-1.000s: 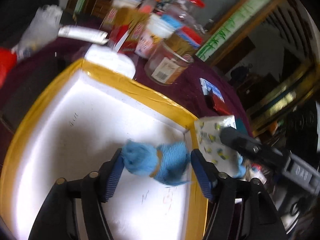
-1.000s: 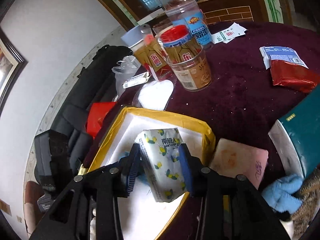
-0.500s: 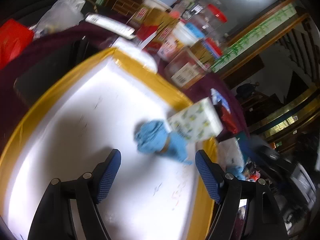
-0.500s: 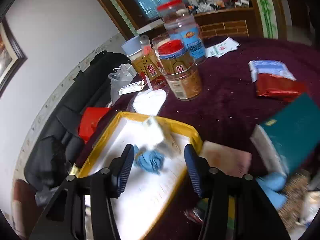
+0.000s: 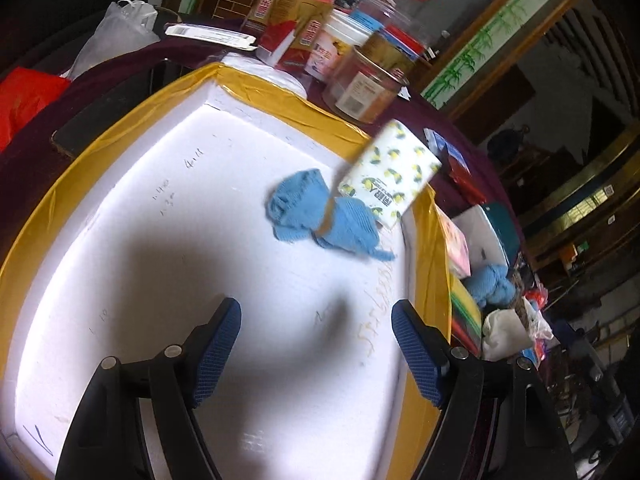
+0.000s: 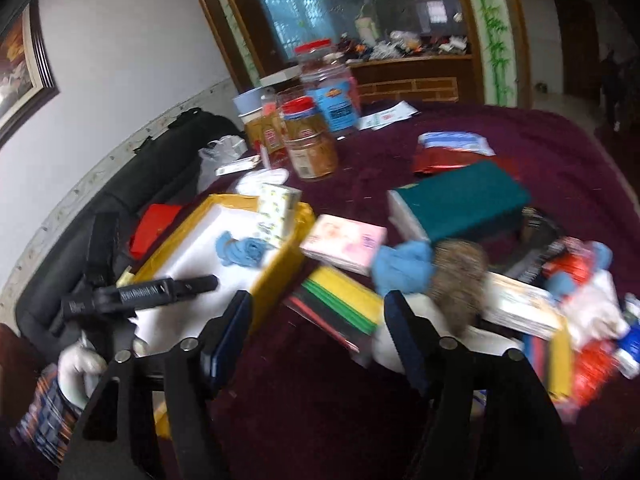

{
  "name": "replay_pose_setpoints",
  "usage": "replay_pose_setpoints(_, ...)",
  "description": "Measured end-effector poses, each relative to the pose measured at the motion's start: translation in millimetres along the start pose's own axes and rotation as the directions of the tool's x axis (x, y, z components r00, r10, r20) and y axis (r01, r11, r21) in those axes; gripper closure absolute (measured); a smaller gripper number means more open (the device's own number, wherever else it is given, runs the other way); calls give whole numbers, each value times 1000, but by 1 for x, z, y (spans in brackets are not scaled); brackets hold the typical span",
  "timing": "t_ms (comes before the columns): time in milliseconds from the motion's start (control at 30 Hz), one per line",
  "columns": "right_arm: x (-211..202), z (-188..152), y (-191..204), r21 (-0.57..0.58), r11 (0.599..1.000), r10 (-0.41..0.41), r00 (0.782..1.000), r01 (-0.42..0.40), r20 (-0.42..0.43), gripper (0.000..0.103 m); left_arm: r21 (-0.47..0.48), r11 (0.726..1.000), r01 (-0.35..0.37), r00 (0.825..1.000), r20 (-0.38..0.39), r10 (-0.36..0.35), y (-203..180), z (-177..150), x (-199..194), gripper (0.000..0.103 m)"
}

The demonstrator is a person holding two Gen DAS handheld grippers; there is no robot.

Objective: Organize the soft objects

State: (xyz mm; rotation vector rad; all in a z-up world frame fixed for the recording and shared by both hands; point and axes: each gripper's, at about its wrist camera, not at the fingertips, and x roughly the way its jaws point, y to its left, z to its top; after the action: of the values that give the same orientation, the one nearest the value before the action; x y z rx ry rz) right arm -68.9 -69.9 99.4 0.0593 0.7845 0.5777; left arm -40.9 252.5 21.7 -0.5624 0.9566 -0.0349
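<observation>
A white foam box with a yellow taped rim [image 5: 280,92] holds a blue cloth bundle [image 5: 320,216] near its far right corner. A lemon-print tissue pack [image 5: 390,172] leans on that corner, partly over the cloth. My left gripper [image 5: 316,344] hangs open over the box floor, short of the cloth, with nothing between its fingers. My right gripper [image 6: 320,332] is outside the box [image 6: 280,264], above the dark red tablecloth. Its jaws are opening and are empty. The right wrist view also shows the tissue pack [image 6: 278,204] and the cloth [image 6: 242,250].
Right of the box lie a pink pack [image 6: 344,242], a stack of coloured sheets [image 6: 340,304], another blue cloth [image 6: 404,264], a brown furry thing [image 6: 460,272] and a teal box [image 6: 460,200]. Jars [image 6: 312,148] stand behind the box. A gloved hand [image 6: 78,364] is at lower left.
The right gripper let go of the tissue pack in the box, drew back and swung right. The left gripper released the blue cloth and backed away from it.
</observation>
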Motion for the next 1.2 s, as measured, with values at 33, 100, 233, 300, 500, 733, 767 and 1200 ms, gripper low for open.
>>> replay_pose_setpoints(33,-6,-4,-4,-3,1000,-17,1000,17,15,32,7,1000,-2,1000,-3,2,-2,-1,0,22)
replay_pose_setpoints(100,-20,-11,-15,-9,997,-73,995,73,65,31,-1,1000,17,1000,-14,-17,-3,-1,0,22)
replay_pose_setpoints(233,-26,-14,-34,-15,981,-187,970,192,157,29,-39,997,61,997,52,-59,-9,8,-18,22)
replay_pose_setpoints(300,-22,-16,-41,-9,974,-222,958,227,181,29,-4,1000,19,996,84,-18,-24,15,-24,22)
replay_pose_setpoints(500,-6,-26,-59,1,950,-305,930,312,203,29,81,993,-90,987,140,78,-70,51,-12,22)
replay_pose_setpoints(733,-6,-26,-62,-16,936,-338,913,351,230,26,153,936,-316,937,204,283,-101,99,43,21)
replay_pose_setpoints(767,-8,-27,-61,-16,936,-338,913,350,229,26,145,928,-344,930,188,315,-99,104,54,21)
replay_pose_setpoints(1200,-7,-27,-67,-2,907,-408,881,421,238,22,135,960,-246,959,178,221,-84,63,-23,22)
